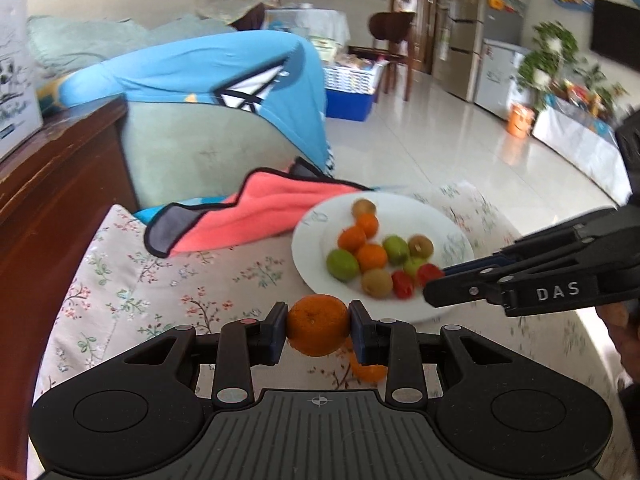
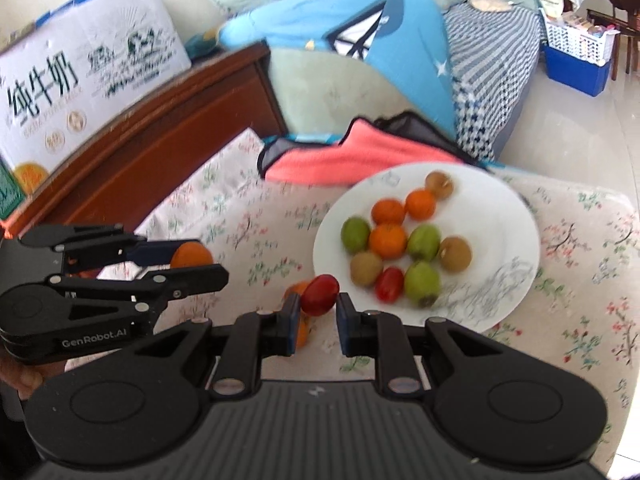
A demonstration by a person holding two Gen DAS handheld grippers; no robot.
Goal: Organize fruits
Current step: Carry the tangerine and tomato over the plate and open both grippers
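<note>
Left gripper (image 1: 318, 330) clamped on one orange mandarin (image 1: 318, 330), dimpled skin, lifted above floral cloth (image 1: 160, 292). Second mandarin (image 1: 368, 372) lies on cloth just below. Right gripper (image 2: 318, 300) closed on one glossy red cherry tomato (image 2: 319, 294), pads seemingly touching it, near plate edge. White plate (image 2: 500, 220) holds ten fruits: three mandarins (image 2: 387, 241), three green fruits (image 2: 423, 283), three brown kiwis (image 2: 455, 254), one red tomato (image 2: 389, 284). Pink towel (image 2: 360, 156) lies behind plate.
</note>
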